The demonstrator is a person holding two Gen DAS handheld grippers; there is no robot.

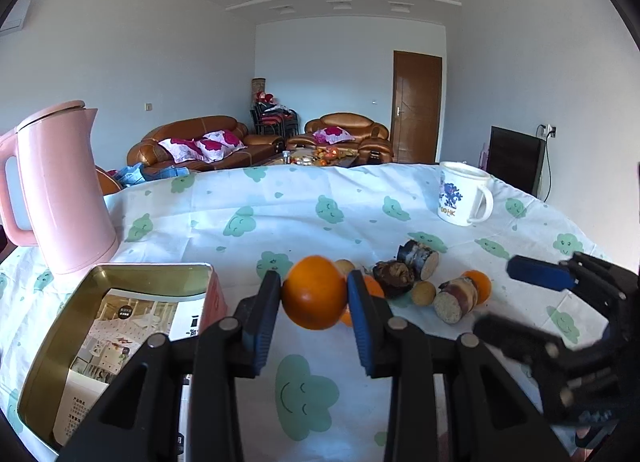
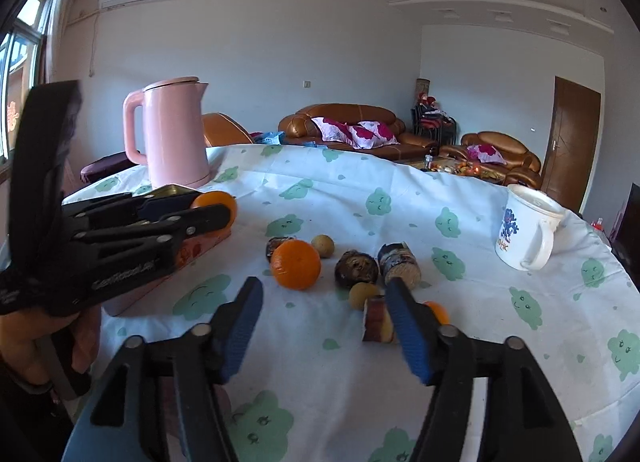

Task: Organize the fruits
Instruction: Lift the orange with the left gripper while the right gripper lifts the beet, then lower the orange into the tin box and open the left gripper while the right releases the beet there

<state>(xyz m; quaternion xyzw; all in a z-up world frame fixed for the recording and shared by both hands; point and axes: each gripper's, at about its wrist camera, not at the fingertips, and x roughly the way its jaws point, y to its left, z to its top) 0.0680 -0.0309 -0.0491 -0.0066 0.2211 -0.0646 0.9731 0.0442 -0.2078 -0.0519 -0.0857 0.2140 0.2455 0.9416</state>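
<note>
My left gripper (image 1: 314, 294) is shut on an orange (image 1: 314, 292), held just above the cloth beside the open gold tin (image 1: 52, 350). The right wrist view shows the same held orange (image 2: 216, 200) in the left gripper (image 2: 218, 210), over the tin's corner (image 2: 172, 191). My right gripper (image 2: 324, 290) stands open with nothing between its pads. Just ahead of it, a second orange (image 2: 296, 264) lies on the table. Around that orange lie a dark fruit (image 2: 356, 268), two sugarcane pieces (image 2: 400, 260), small round yellow fruits (image 2: 322, 246) and a smaller orange (image 2: 438, 312).
A pink kettle (image 1: 60, 190) stands behind the tin at the left. A white mug (image 1: 462, 196) sits at the far right of the round table, which has a cloud-print cloth (image 1: 304, 390). Printed paper lies inside the tin. Sofas and a door are beyond.
</note>
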